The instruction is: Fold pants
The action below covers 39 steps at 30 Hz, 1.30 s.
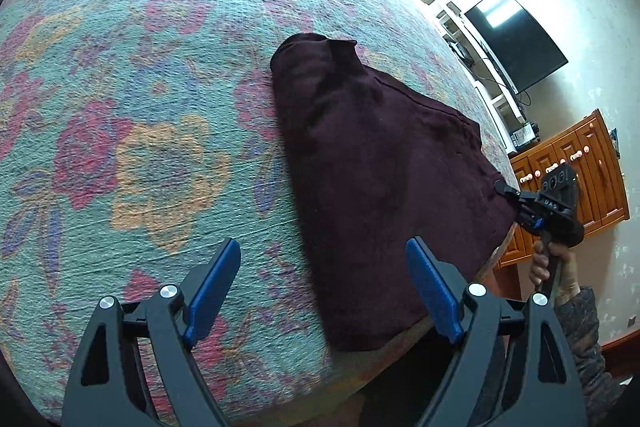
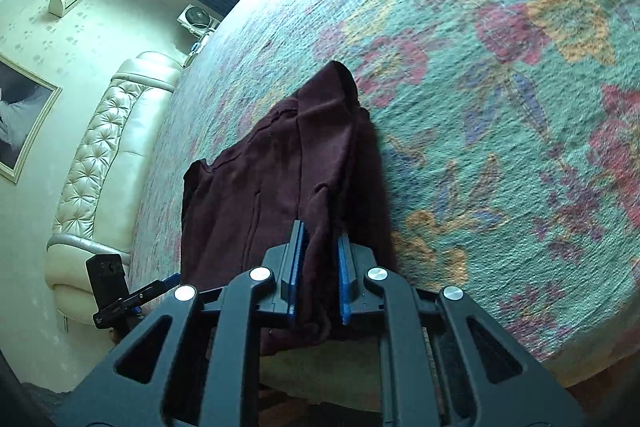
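Floral bedspread [image 1: 132, 115] in teal, pink and orange fills most of both views; the surface is a bed, with a padded cream headboard [image 2: 108, 155] at its far side in the right view. On the wall I can see a TV [image 1: 516, 39], with a wooden cabinet [image 1: 576, 171] close by.

My pants [image 1: 376, 179] are dark maroon and lie near the bed's edge, folded into a rough wedge that narrows toward the far end, where the cloth humps up a little. The near end reaches the edge of the mattress.

My left tongs [image 1: 324, 287] are spread wide with nothing between the blue pads; they hover above the spread just beside the near corner of the pants, the right pad over the cloth's edge.

My right tongs [image 2: 320, 271] are pinching the pants: a bunch of maroon fabric sits gathered between the two blue pads. In the left view the same tongs [image 1: 508, 193] grip the cloth's corner at the bed's edge, and my right hand [image 1: 550, 263] wraps the handle below.
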### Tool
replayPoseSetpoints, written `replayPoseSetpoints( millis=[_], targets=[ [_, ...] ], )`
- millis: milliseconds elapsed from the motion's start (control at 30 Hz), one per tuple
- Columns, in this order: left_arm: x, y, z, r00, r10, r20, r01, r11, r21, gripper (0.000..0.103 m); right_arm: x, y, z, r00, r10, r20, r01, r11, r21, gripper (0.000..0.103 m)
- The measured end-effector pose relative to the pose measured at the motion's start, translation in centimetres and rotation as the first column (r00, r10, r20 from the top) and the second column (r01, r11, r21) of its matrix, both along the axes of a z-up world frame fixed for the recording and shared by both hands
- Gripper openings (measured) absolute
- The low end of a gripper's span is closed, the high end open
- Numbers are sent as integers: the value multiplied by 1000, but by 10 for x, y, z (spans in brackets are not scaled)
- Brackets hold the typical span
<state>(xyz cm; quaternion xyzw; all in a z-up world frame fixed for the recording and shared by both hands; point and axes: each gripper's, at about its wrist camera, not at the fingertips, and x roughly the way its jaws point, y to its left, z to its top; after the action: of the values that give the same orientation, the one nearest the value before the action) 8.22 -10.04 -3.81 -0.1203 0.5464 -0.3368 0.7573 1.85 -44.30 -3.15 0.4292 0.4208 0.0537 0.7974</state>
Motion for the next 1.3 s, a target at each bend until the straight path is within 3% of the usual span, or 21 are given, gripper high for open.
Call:
replayPoseSetpoints(
  millis=[133,200,267,300,467,633,767,900,933,967,1033,1067,1167,1300],
  targets=[
    [4,7,-9,998,5,-57,-8,999,-52,83,-7,-7,-11,999,-31,16,30,995,94,18],
    [6,13,-12,996,-9,-86,1,996,-86,83,-14,-15,-8,999,-48,24,45,993,112,25],
    [7,16,-16,993,-28,-111,15,993,-116,85,-23,-25,-6,997,-65,38,59,987,151,49],
    [8,19,-18,992,-35,-123,19,992,-128,86,-26,-29,-5,996,-73,43,65,985,162,54],
    [14,21,-26,986,-33,-166,3,984,-176,86,-26,-28,-21,999,-53,-1,53,978,201,61],
    [17,12,-27,980,-44,-191,4,978,-207,87,-10,-5,-30,1000,27,-7,-25,973,230,64],
    [21,2,-31,969,-59,-239,-8,963,-271,87,3,7,-27,998,61,-3,-59,973,224,76],
    [24,-10,-36,959,-64,-277,-23,954,-300,86,12,14,-24,995,95,-5,-92,975,200,77],
    [24,-12,-36,960,-61,-275,-25,954,-299,85,14,16,-22,995,102,-10,-99,978,181,71],
    [24,-13,-35,962,-57,-267,-25,955,-296,84,17,22,-21,994,106,-25,-101,983,154,55],
    [23,-15,-36,968,-51,-245,-14,967,-255,57,18,26,-25,994,104,-26,-98,981,167,44],
    [23,-17,-37,971,-38,-235,-8,981,-193,30,17,28,-26,994,102,-23,-97,982,163,41],
    [22,-13,-41,968,-22,-251,-26,982,-187,16,17,32,-23,995,94,-13,-91,985,145,37],
    [18,-13,-26,982,-18,-188,-7,992,-128,12,16,38,-16,997,83,-5,-82,988,128,35]
  ],
)
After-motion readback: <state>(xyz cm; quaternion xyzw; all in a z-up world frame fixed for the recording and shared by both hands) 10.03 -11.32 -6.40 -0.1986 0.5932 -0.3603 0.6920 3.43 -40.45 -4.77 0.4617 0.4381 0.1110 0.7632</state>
